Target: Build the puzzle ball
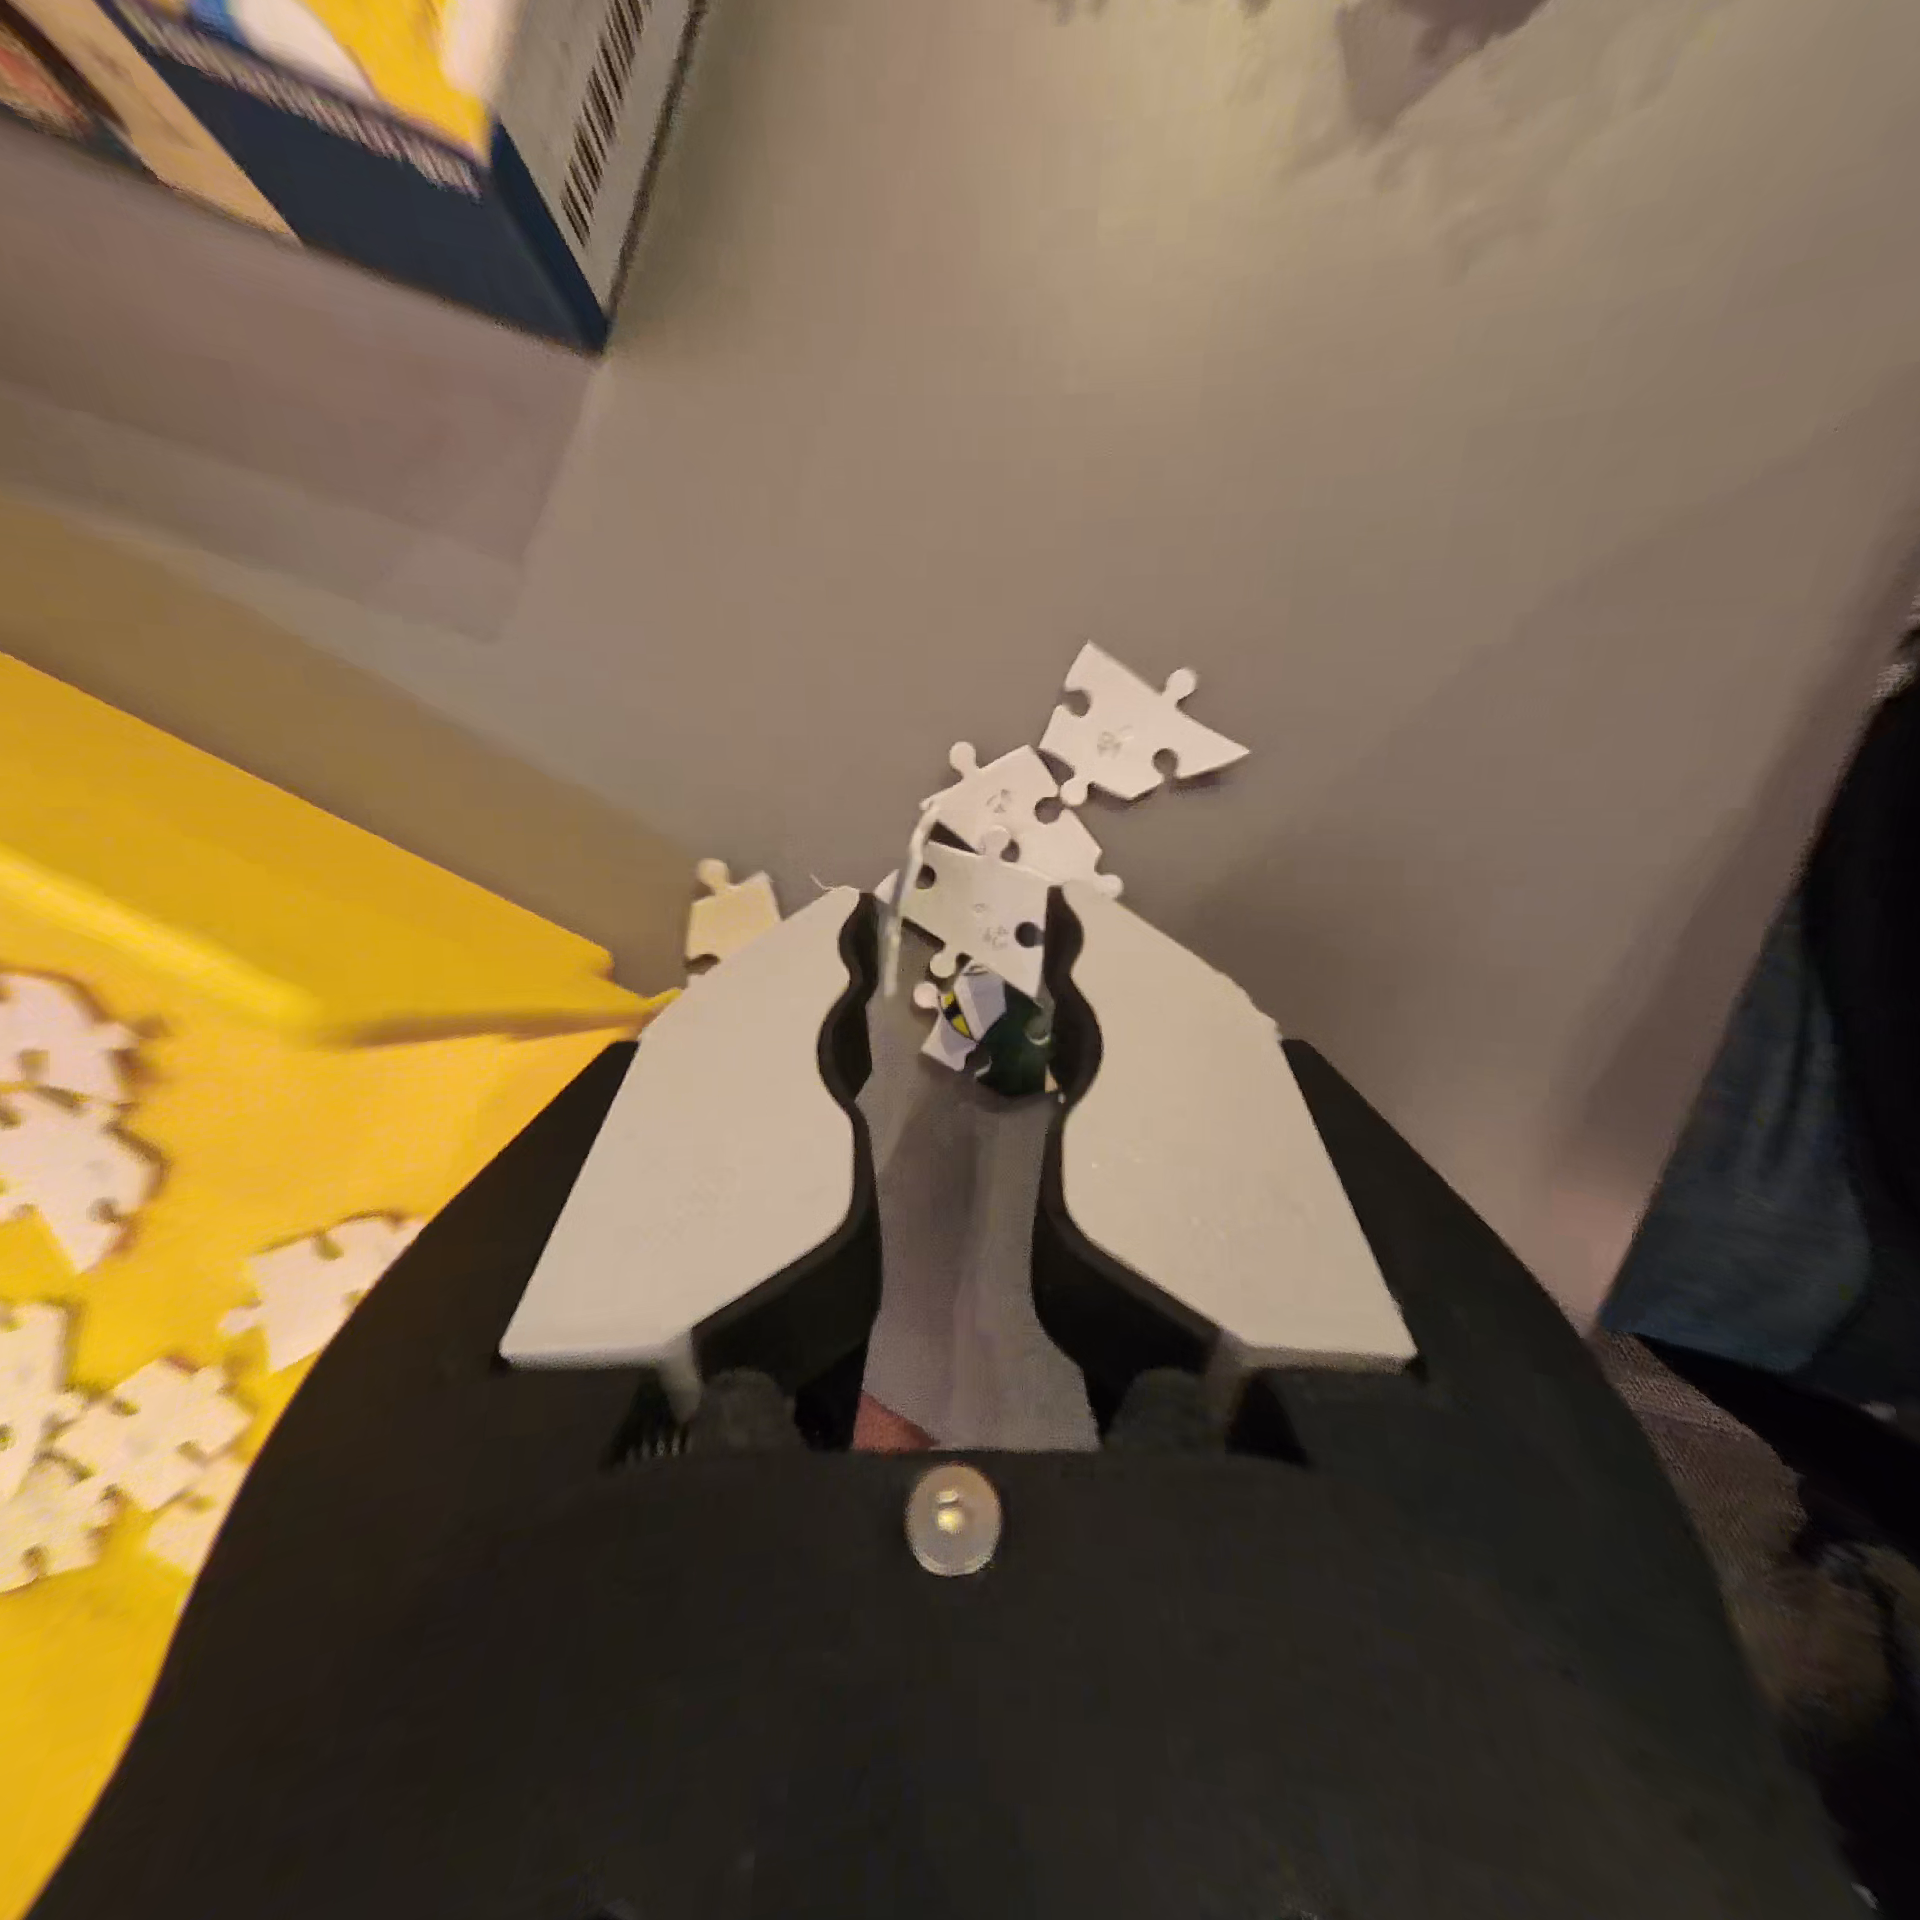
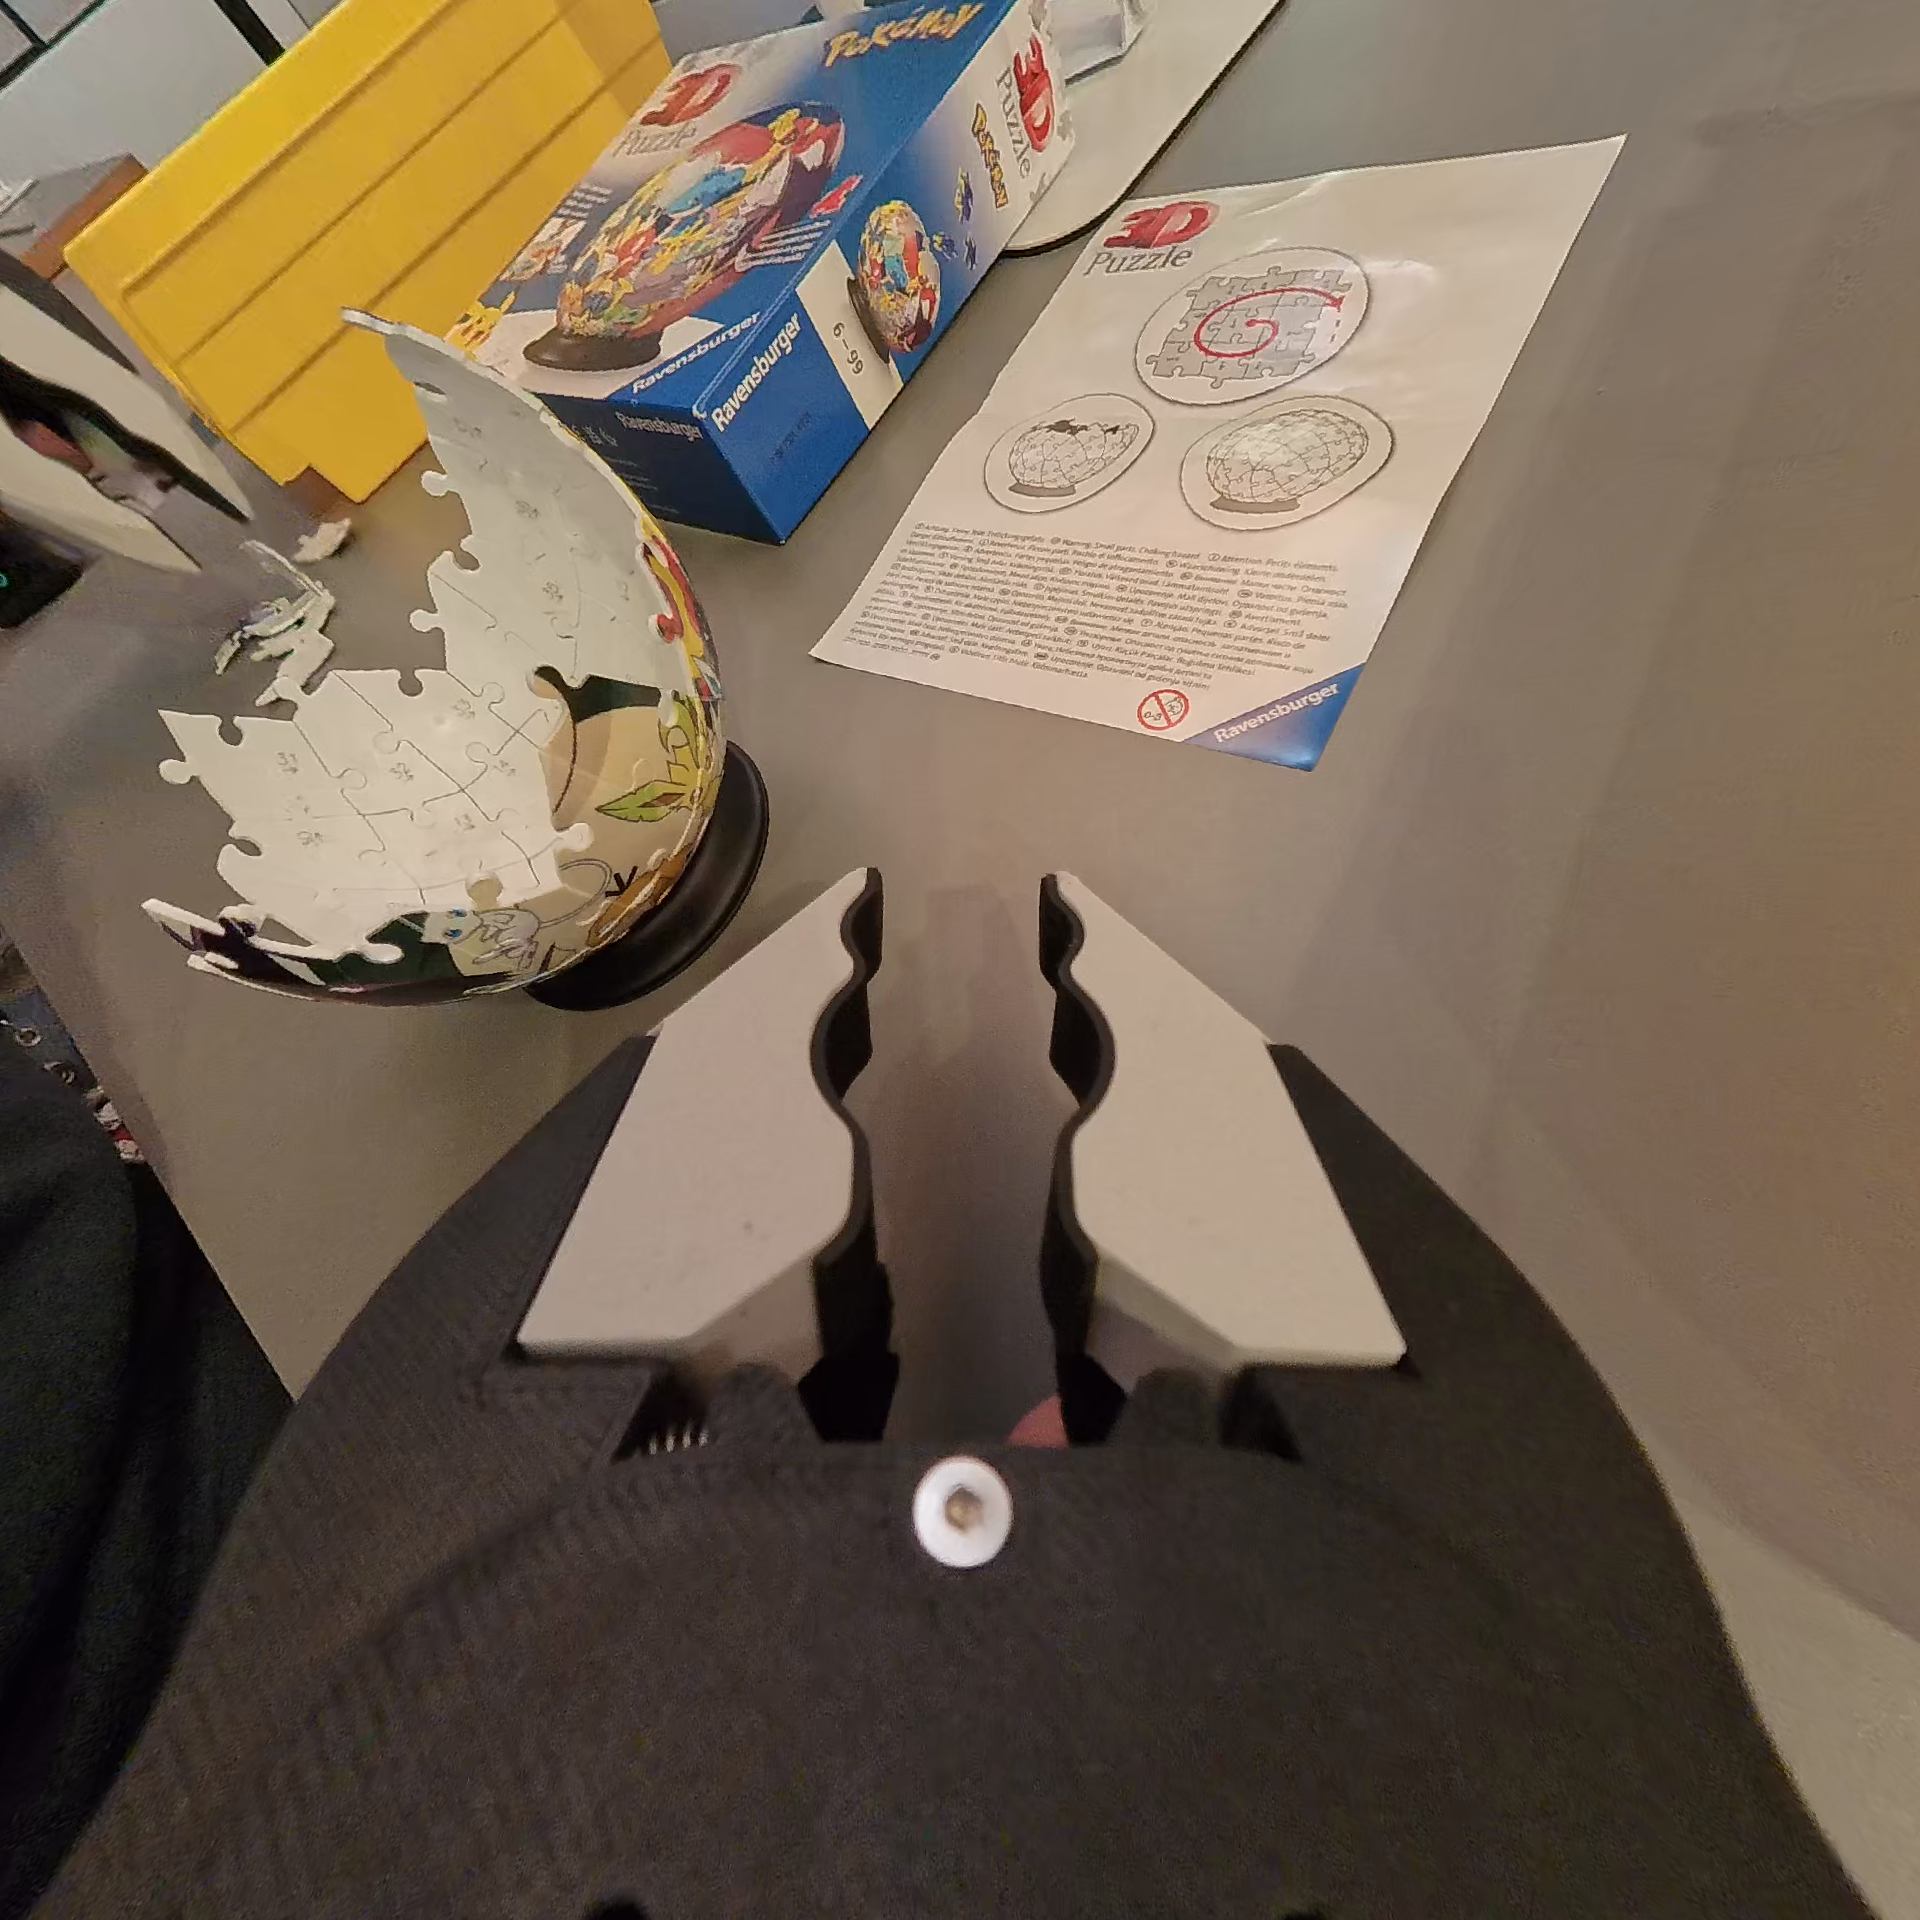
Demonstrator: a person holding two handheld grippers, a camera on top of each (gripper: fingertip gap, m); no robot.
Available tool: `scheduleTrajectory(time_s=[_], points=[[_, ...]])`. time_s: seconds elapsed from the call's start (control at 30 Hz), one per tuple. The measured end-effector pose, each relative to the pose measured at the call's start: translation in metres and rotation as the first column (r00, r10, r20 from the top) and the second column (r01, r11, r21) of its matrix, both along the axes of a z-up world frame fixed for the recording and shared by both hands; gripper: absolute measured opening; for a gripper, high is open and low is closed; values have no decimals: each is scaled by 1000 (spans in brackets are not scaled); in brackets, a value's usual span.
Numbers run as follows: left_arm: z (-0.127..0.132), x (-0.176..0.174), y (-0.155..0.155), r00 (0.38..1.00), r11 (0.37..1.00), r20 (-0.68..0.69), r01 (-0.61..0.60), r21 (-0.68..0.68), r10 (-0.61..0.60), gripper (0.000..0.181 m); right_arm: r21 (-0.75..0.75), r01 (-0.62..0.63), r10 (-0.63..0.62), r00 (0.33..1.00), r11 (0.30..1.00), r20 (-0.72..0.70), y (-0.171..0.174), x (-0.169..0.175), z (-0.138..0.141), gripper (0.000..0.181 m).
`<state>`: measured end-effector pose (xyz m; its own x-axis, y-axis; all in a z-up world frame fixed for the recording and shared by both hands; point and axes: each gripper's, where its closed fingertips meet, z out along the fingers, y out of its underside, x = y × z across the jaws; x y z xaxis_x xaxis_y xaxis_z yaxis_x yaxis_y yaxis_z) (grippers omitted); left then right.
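**Operator:** Puzzle ball (image 2: 457, 748) status?

**Manual:** It sits on its black stand (image 2: 675, 925) on the grey worktop (image 2: 1558, 935), left of your right tool (image 2: 958, 904). It is only part built: an open shell with one tall, narrow strip of pieces rising at the back. Your right tool is partly open and holds nothing.

**Operator:** And the left tool (image 1: 961, 935)?

**Manual:** Its jaws are close together around a small chain of joined pieces (image 1: 1039, 831), which sticks out past the tips. The view is blurred, so you cannot confirm a firm grip.

**Operator:** Main risks?

**Manual:** The chain's far pieces hang unsupported; a jolt could unlock them. Pressing them into the shell without bracing it with the right tool could tip the ball off its stand or flex the tall strip apart. Loose pieces lie in the yellow tray (image 1: 208, 1143).
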<state>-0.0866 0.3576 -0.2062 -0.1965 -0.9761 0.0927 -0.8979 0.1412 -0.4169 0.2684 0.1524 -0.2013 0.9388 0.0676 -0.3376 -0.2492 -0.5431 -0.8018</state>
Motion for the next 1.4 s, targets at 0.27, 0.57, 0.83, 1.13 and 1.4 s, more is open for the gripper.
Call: scheduleTrajectory(time_s=[0.27,0.57,0.83,1.13,1.4], points=[[89,38,142,973,958,222,-121,262,62,25,4,0,0,1000,1000,-6,0,0,1,29],[-7,81,231,988,950,74,-154,272,139,35,3,8,-8,1000,1000,-15,0,2,1,29],[-27,79,236,985,963,46,-170,209,164,25,4,16,-16,999,1000,-39,0,4,1,29],[-24,80,238,992,956,44,-126,267,118,4,5,16,-15,999,1000,-32,0,4,1,29],[8,79,245,976,949,139,-196,248,165,1,7,16,-15,999,1000,-37,0,4,2,29]])
